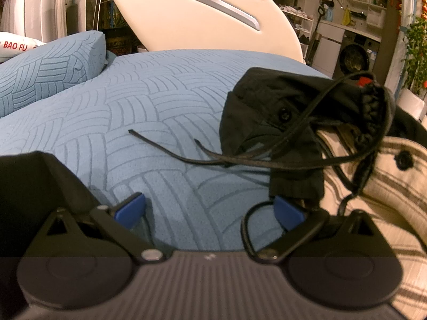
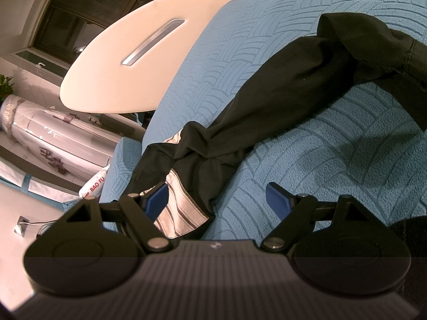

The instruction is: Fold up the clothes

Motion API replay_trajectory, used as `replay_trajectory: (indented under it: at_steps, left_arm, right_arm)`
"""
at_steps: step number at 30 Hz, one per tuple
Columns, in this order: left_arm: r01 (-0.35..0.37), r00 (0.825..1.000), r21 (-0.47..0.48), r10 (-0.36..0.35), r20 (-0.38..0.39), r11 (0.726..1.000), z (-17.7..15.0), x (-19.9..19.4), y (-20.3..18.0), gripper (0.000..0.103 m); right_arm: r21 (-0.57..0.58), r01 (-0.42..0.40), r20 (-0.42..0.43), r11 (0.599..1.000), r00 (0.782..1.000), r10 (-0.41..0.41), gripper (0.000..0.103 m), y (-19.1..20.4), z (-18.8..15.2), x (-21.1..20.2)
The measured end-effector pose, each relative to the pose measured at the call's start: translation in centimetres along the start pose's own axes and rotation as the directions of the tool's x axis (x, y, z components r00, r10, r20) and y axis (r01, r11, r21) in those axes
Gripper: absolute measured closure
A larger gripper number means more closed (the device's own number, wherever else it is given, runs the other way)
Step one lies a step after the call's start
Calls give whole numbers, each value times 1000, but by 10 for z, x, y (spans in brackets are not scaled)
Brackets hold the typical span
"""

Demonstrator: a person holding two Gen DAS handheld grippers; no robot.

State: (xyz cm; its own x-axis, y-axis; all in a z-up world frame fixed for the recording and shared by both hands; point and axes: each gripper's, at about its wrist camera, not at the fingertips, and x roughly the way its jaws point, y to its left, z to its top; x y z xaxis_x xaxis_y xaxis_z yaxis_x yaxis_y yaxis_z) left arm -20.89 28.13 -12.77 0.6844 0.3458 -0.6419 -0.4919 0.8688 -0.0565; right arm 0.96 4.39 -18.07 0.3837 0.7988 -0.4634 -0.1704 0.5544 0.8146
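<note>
Both grippers, left point(image 1: 209, 209) and right point(image 2: 222, 200), are hovering, jaws spread, over the black jacket point(image 2: 280, 93), seemingly gripping nothing.

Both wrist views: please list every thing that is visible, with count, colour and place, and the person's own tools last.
bed cover: one, blue, patterned, under the clothes
pillow: one, blue, far left in the left view
black garment: one, black, with button and long cords, on the cover
striped garment: one, cream with dark stripes, beside the black one
board: one, cream, with a metal handle, behind the bed
washing machine: one, dark, in the background
left tool: one, black with blue pads, open
right tool: one, black with blue pads, open, over cloth
</note>
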Motion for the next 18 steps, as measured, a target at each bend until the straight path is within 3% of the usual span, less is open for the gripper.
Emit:
replay_trajectory:
  at_steps: [12, 15, 18]
  left_arm:
    - [7, 1000, -9, -7, 5, 1000, 1, -1, -2, 0]
    - [3, 1000, -3, -3, 4, 1000, 1, 0, -4, 0]
    - [1, 1000, -2, 0, 6, 1000, 2, -1, -5, 0]
  right_arm:
    - [-4, 5, 23, 1000, 1000, -5, 20, 0, 0, -3]
    - [-52, 43, 43, 998, 998, -41, 20, 9, -1, -3]
    - [-183, 97, 104, 978, 991, -79, 19, 36, 0, 1]
